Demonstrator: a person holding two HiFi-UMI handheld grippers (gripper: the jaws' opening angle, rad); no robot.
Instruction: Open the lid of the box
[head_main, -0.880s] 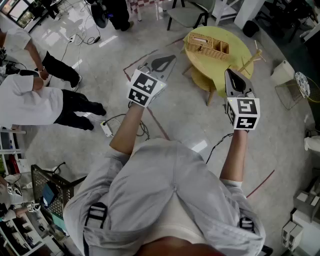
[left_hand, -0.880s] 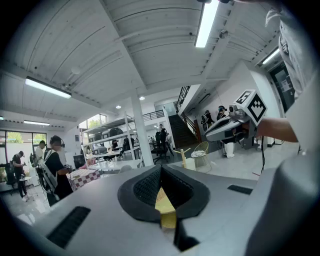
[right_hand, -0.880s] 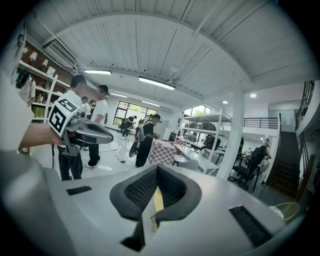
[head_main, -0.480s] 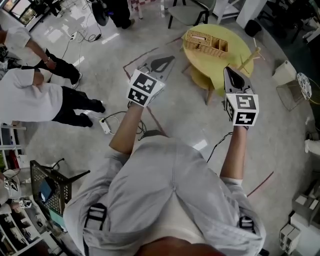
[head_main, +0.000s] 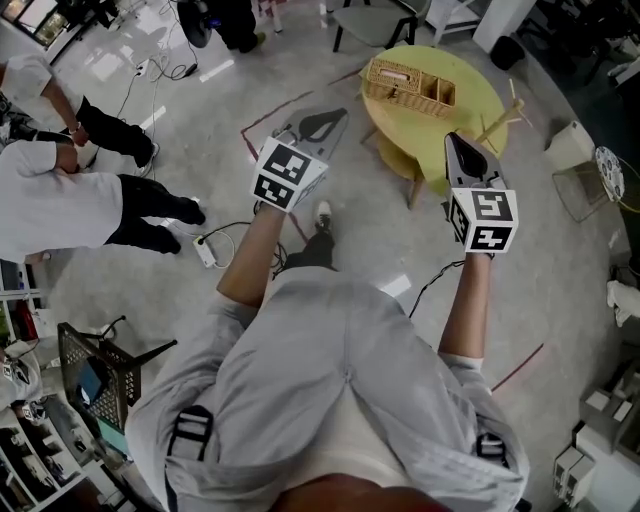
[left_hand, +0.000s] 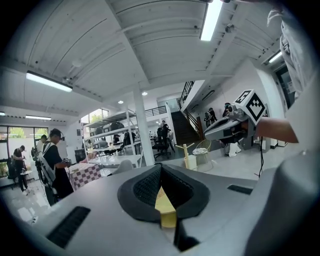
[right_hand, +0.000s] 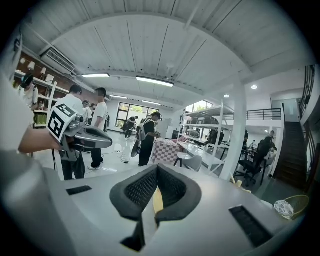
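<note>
Open lab hall: metal shelving (right_hand: 210, 122), staircase (left_hand: 181, 127), cables (head_main: 238, 232) across floor (head_main: 180, 130).

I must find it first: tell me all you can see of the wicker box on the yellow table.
The box is a long tan wicker basket, flat on the far left part of the round yellow table. Its right end shows open compartments; the paler left end is too small to read. Neither the left gripper nor the right gripper touches it.

Yellow table (head_main: 482, 92), tan woven box (head_main: 410, 87), pink-checked cloth (right_hand: 165, 150)
</note>
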